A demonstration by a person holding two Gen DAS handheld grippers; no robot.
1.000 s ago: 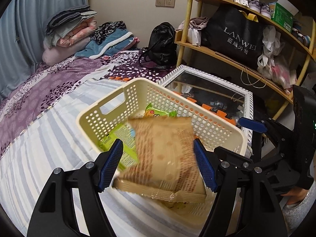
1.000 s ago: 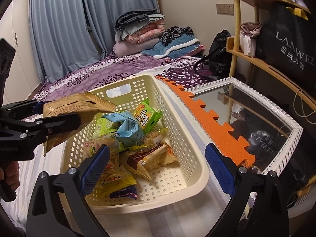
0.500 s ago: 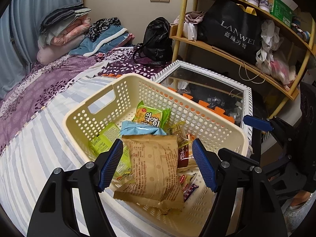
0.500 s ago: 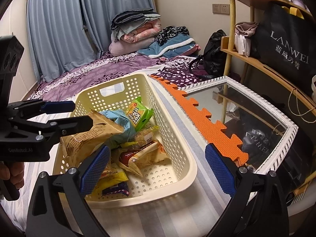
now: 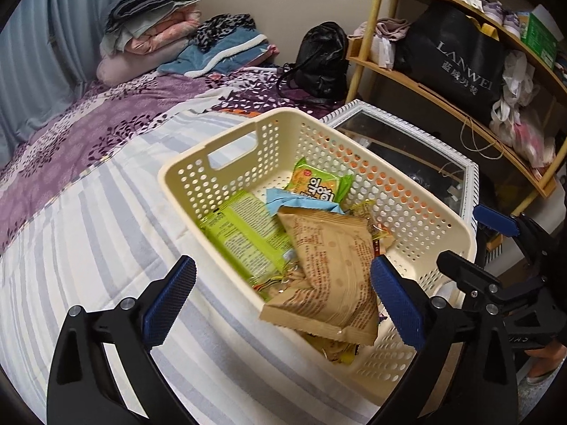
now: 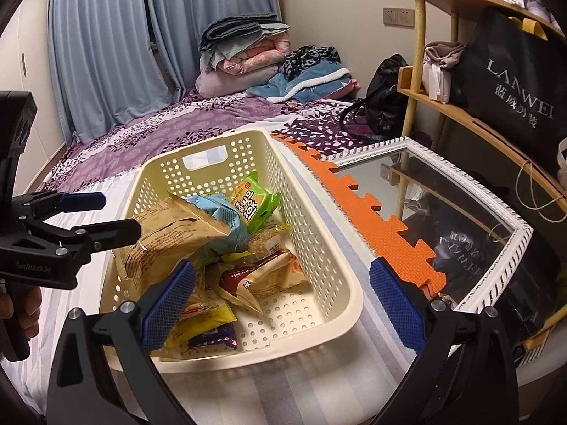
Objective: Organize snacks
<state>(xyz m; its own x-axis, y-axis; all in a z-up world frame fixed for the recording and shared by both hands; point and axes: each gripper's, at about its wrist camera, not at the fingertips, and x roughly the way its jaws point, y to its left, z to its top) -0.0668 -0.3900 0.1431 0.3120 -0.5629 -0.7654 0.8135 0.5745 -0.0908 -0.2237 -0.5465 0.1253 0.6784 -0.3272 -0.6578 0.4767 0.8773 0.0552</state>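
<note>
Blue pads on my left gripper point(image 5: 283, 299) stand wide apart with nothing between them touching either one; the brown bag point(image 5: 327, 272) shows in the gap but lies loose. In the right wrist view that bag point(image 6: 170, 237) leans on the near-left wall of the basket point(image 6: 319, 248), its lower corner hanging over the rim, just beside the left gripper's point(image 6: 95, 216) tips. I cannot tell whether a tip brushes it. My right gripper point(image 6: 281, 301) is also fully spread and holds nothing, hovering over the basket's near end.

From there outward: the basket point(image 5: 425, 219) sits on the striped bed point(image 5: 88, 248) and carries a green pack point(image 5: 248, 237), a light blue pack point(image 5: 301, 202), a Korean-lettered green pack point(image 5: 315, 180) and several more under them. I see no snack lying loose on the bed in either view, so I judge the gathering nearly done. What seems left is seating the brown bag fully inside, since it could slide off the rim.
</note>
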